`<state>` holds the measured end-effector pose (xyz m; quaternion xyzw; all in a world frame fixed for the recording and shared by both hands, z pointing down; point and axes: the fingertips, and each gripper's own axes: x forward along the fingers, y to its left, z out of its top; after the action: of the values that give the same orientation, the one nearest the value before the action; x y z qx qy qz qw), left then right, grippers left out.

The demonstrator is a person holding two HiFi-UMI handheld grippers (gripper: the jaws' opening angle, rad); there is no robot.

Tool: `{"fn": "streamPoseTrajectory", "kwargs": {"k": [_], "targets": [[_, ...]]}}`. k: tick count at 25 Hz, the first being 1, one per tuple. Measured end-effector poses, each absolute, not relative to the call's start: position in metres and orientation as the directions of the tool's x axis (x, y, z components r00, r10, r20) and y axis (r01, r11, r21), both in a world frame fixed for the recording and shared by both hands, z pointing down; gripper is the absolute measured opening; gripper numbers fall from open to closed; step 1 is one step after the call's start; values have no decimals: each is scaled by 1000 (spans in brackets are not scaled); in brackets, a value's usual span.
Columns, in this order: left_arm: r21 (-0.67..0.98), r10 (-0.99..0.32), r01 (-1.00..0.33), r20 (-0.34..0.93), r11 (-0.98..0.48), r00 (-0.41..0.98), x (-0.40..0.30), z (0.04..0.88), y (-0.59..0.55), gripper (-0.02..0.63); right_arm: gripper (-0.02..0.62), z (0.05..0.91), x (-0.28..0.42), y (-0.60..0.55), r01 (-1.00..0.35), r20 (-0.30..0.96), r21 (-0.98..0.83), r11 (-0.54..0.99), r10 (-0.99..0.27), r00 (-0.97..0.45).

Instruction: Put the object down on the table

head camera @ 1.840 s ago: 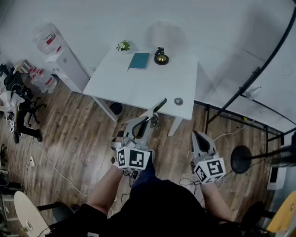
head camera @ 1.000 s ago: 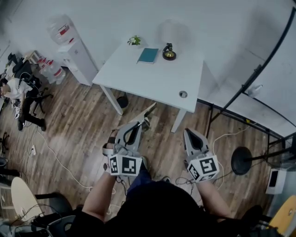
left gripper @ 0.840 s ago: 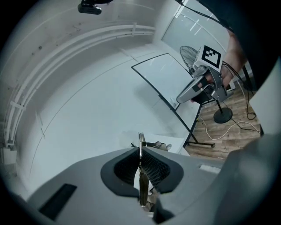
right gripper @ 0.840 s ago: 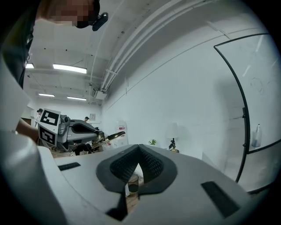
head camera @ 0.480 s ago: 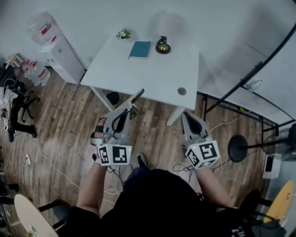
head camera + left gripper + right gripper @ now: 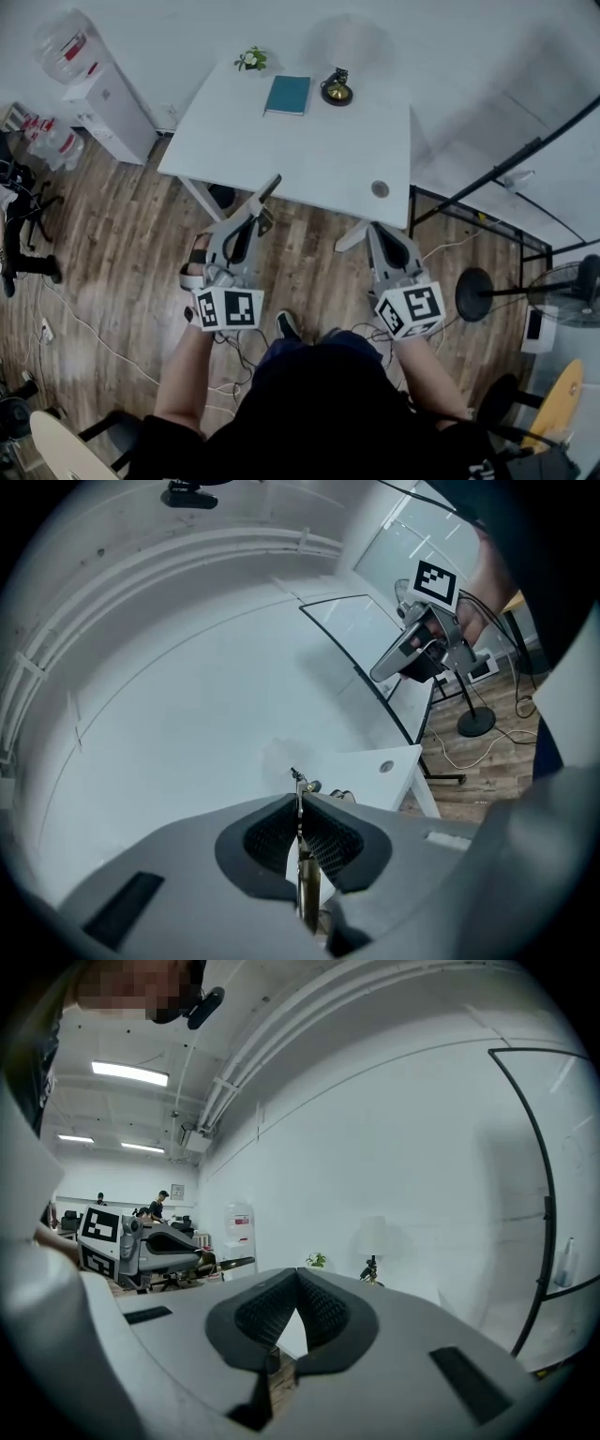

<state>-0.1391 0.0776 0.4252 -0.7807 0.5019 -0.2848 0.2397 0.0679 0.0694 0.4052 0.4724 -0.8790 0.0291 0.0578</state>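
My left gripper [image 6: 253,210] is shut on a thin, flat, long object [image 6: 268,188] that sticks out past the jaws toward the near edge of the white table [image 6: 234,141]. In the left gripper view the object [image 6: 307,885] shows edge-on as a narrow brownish strip clamped between the pads, its tip pointing up. My right gripper [image 6: 381,236] hovers over the wooden floor just short of the table's front right corner, shut with nothing in it; the right gripper view shows its jaws [image 6: 297,1283] closed together. Both grippers are held in the air, off the table.
On the table's far side lie a teal book [image 6: 287,95], a small potted plant [image 6: 251,60] and a dark ornament on a round base [image 6: 336,89]; a cable hole [image 6: 380,188] sits near the front right. A water dispenser [image 6: 89,89] stands left, a fan stand [image 6: 473,305] right, cables on the floor.
The view has drifted and the table now lies closer in front of the grippers. The left gripper still holds the thin object; the right stays shut.
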Motion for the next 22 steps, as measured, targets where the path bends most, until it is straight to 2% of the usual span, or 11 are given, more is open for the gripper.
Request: {"fn": "streamPoseTrajectory", "kwargs": {"k": [7,16,22], "targets": [[-646,-925,-664,228,-376,302,-156,440,57,15,6,423,54,41,-817,157,-17,577,-805,-572],[-653,-932,-666,275,-360,235,-149,450,18,15,6,434,41,-23,-750,119,-81,657,-740,-661],[-710,-928,-599,312,-371,205,-120,452,-32,15,5,431,58,-85,-706,88,-107,700,-700,-708]]}}
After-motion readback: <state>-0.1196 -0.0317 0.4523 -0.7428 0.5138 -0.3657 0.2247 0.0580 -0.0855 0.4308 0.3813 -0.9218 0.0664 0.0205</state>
